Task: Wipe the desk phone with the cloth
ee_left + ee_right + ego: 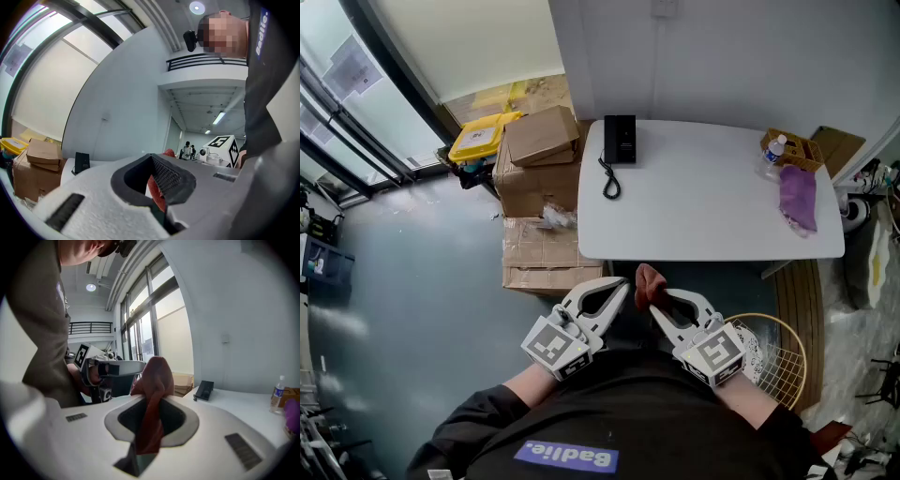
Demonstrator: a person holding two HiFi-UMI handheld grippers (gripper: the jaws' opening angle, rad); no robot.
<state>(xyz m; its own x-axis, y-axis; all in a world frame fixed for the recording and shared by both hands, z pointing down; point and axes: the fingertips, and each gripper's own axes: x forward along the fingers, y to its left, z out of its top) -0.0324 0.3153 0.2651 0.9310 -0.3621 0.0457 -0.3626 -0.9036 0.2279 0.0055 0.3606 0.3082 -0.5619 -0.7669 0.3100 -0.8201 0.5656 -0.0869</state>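
Head view: cloth point(649, 281) in hand-held gripper point(658, 302)

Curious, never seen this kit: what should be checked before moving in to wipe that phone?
1. Sight of the desk phone: ok, at the table's far left corner.
2. Grip on the cloth: ok, the right gripper is shut on it.
3. A gripper free to steady the desk phone: not ok, the left gripper has the cloth between its jaws too.
4. Way there: ok, bare tabletop; bottle and purple rag lie far right.
5. The cord: cannot tell whether it would snag; it curls in front of the desk phone.
6. Reach: not ok, both grippers are short of the table.
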